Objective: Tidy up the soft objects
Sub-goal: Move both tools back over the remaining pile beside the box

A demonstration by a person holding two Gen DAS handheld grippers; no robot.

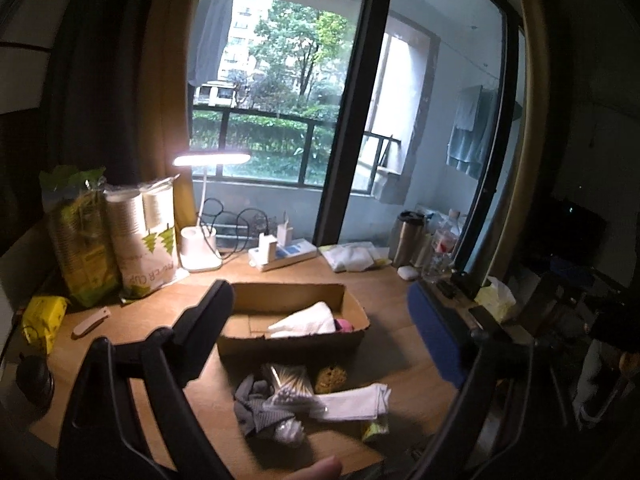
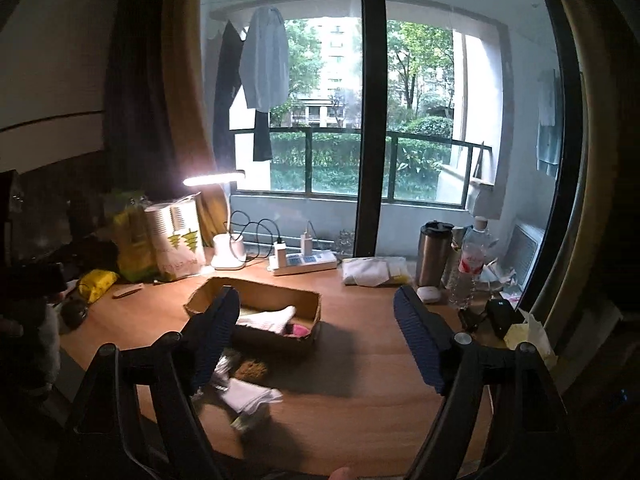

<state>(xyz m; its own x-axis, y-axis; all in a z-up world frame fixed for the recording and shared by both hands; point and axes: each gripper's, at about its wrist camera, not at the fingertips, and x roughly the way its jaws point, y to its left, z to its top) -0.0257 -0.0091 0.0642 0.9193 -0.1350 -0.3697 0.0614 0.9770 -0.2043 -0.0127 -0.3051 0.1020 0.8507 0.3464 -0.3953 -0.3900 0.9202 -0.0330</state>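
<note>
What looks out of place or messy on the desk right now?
A jumbled heap sits in front of the cardboard box, outside it: a crumpled grey cloth, a folded white cloth, a bag of cotton swabs and a yellowish sponge. Only a white cloth and something pink lie inside. Nothing looks spilled or damaged.
</note>
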